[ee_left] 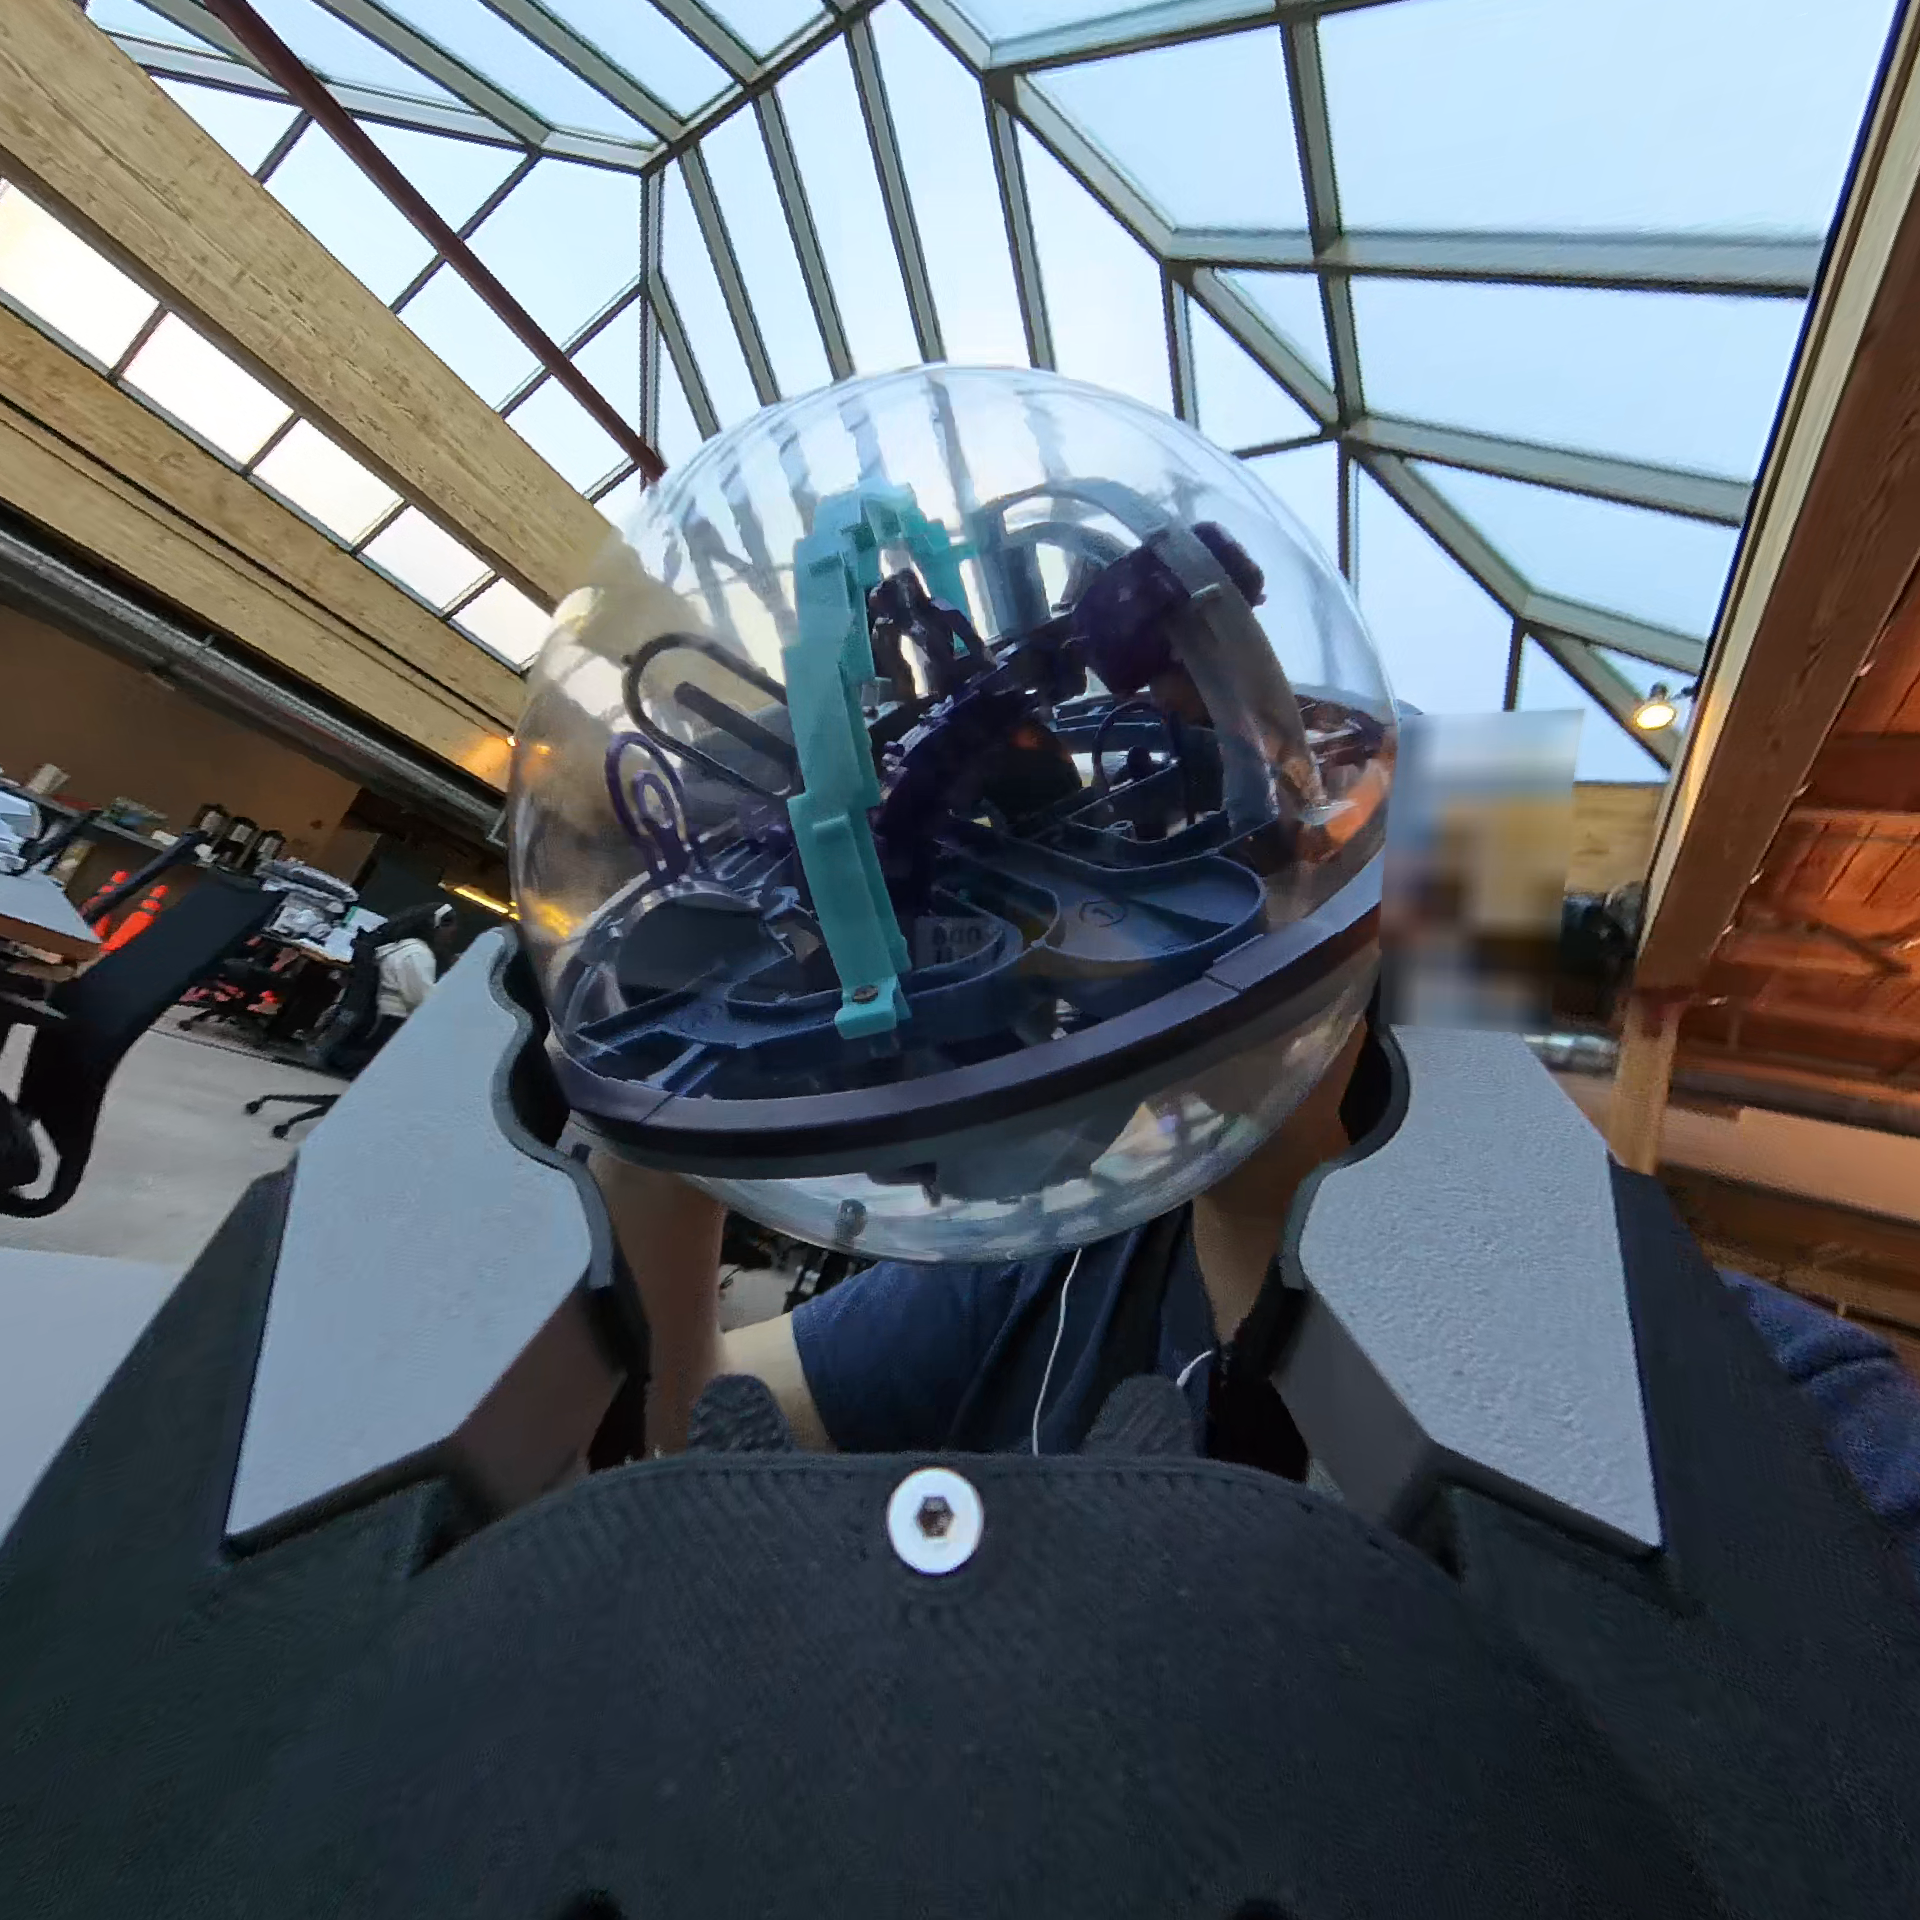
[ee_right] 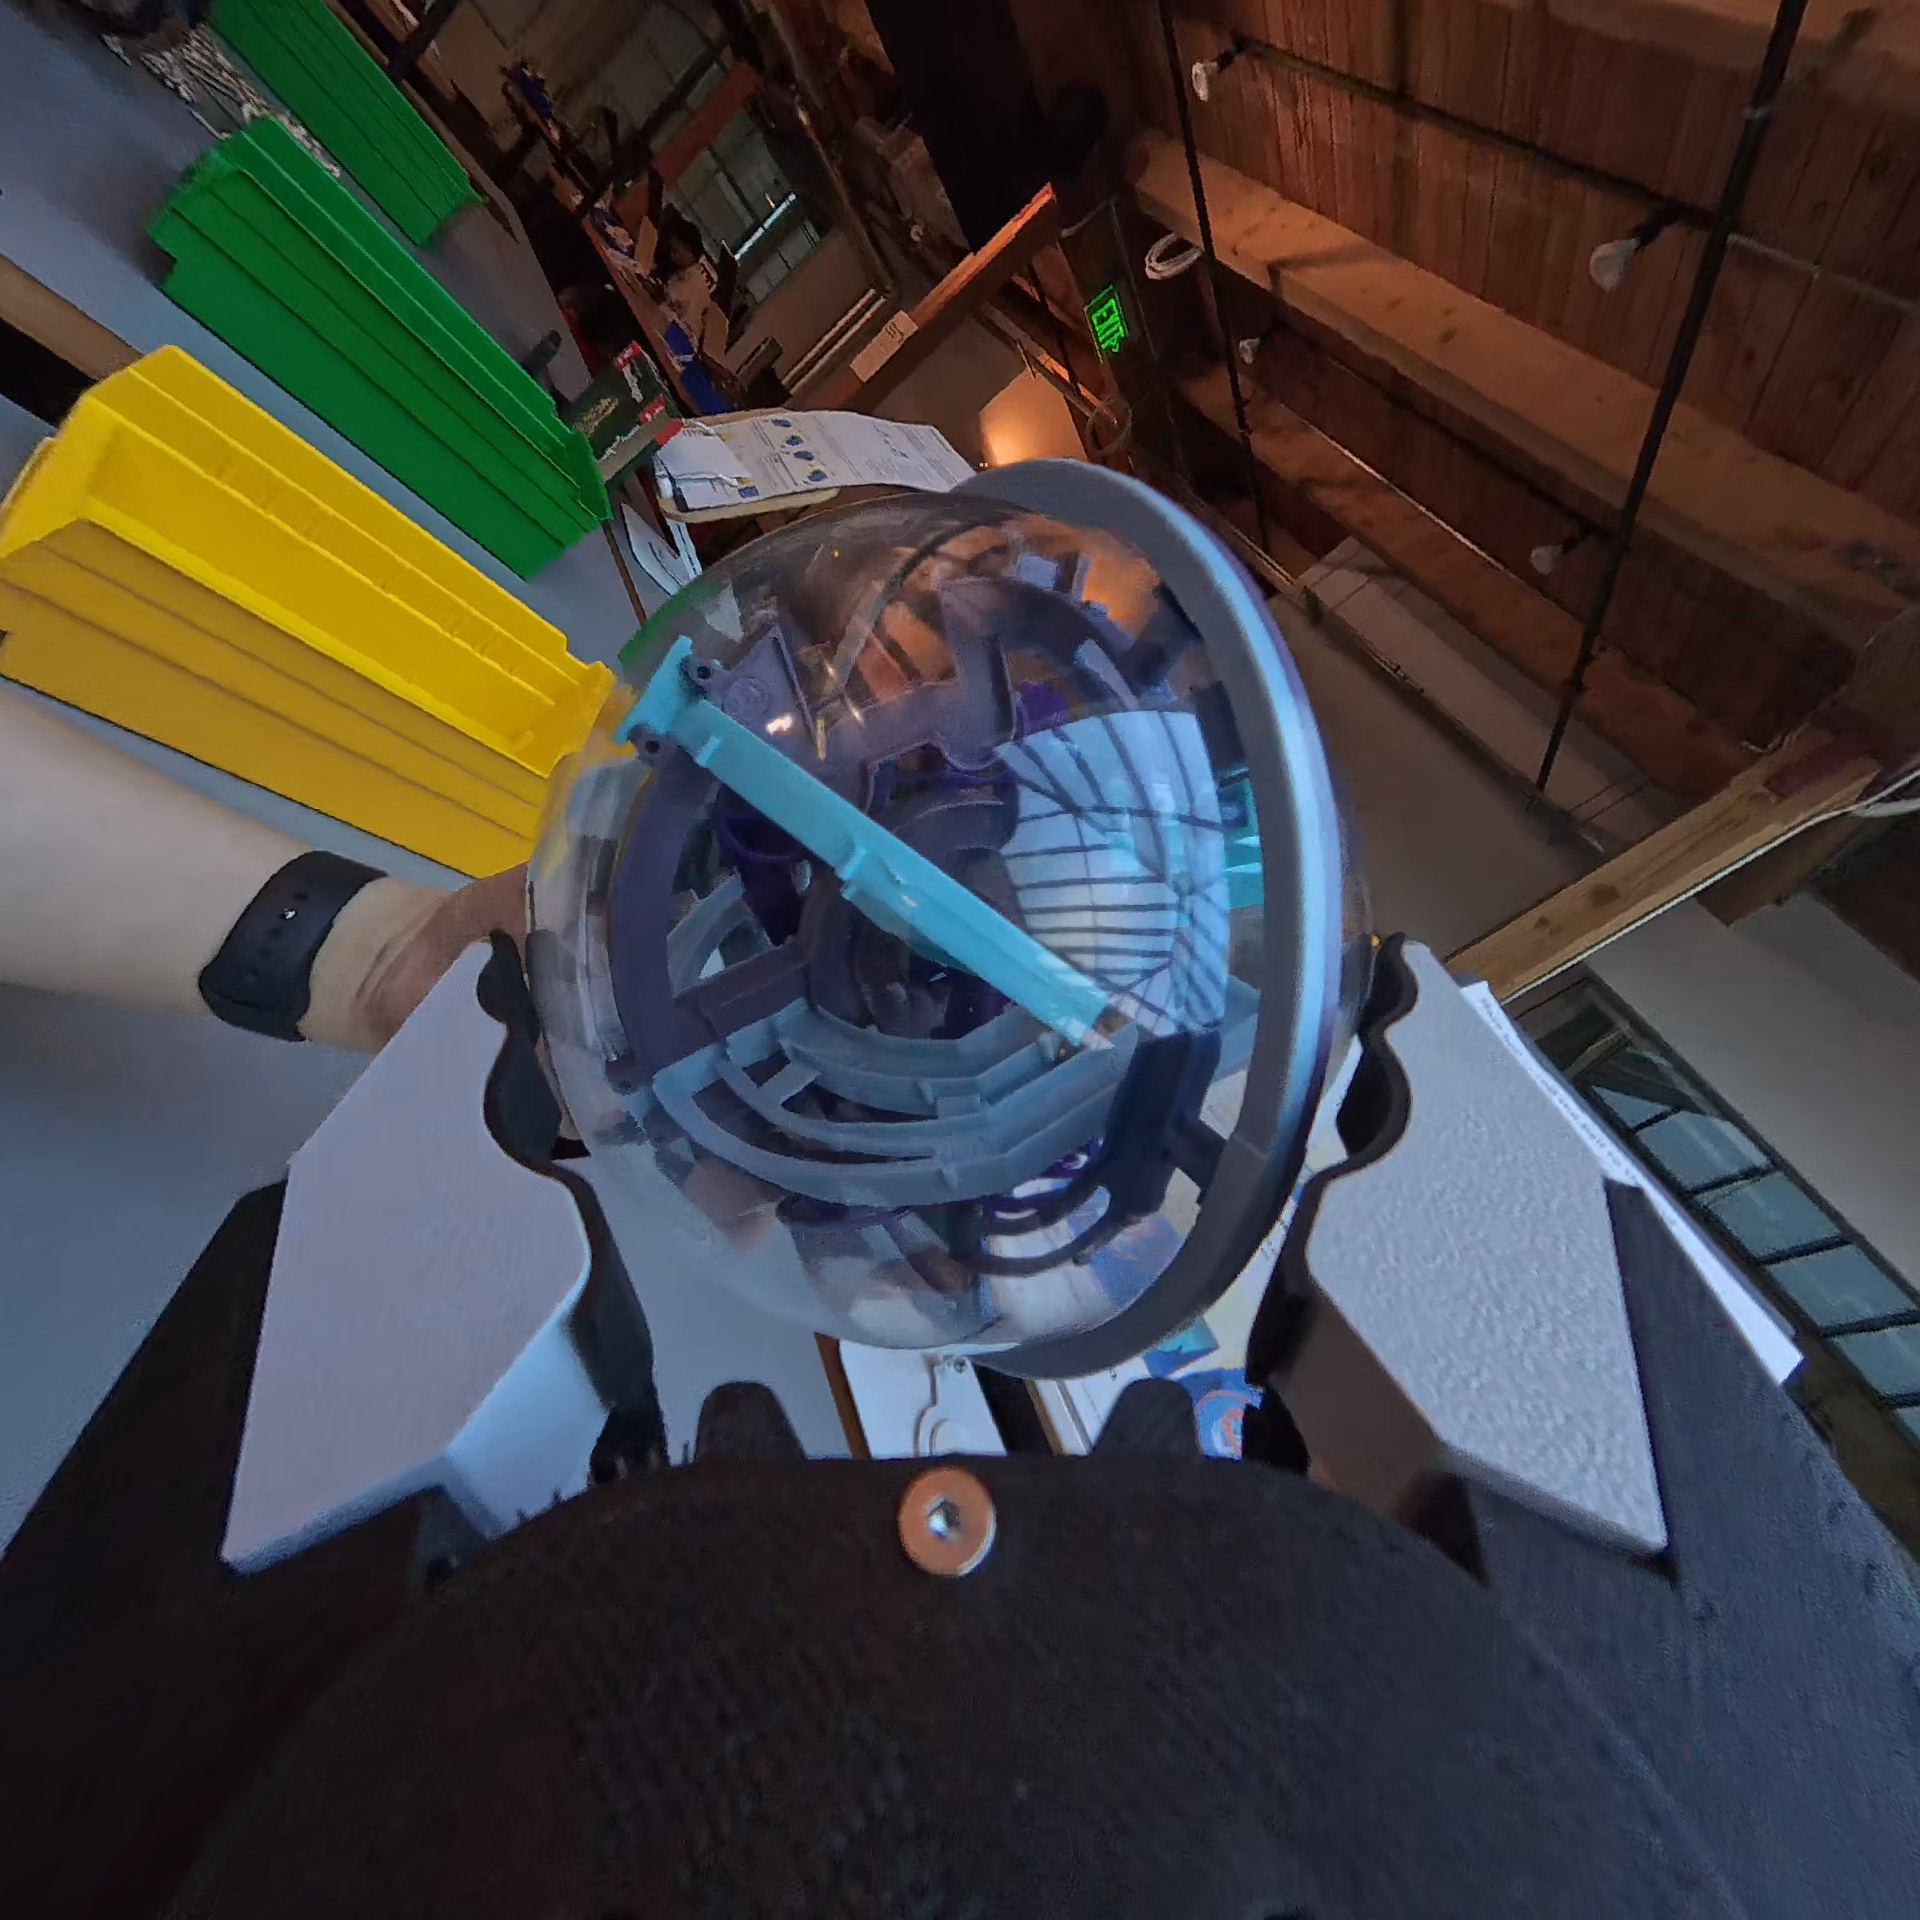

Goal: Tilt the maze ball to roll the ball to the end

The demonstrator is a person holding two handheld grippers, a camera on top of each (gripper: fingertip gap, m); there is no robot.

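Note:
The maze ball (ee_left: 951,810) is a clear sphere with dark blue and purple tracks, a teal strip and a dark ring around its middle. In the left wrist view my left gripper (ee_left: 951,1060) is shut on it, fingers pressing its lower sides, with the ring nearly level and tipped slightly. In the right wrist view my right gripper (ee_right: 945,1039) is also shut on the maze ball (ee_right: 935,935), and the ring stands almost upright at the right. The ball is held up in the air. I cannot pick out the small rolling ball inside.
A person in a navy shirt (ee_left: 987,1351) is right behind the ball. A wrist with a black watch (ee_right: 281,945) reaches to the ball's left side. Yellow bins (ee_right: 260,623), green bins (ee_right: 364,301) and papers (ee_right: 810,457) lie on a grey table. An office chair (ee_left: 135,987) stands at the left.

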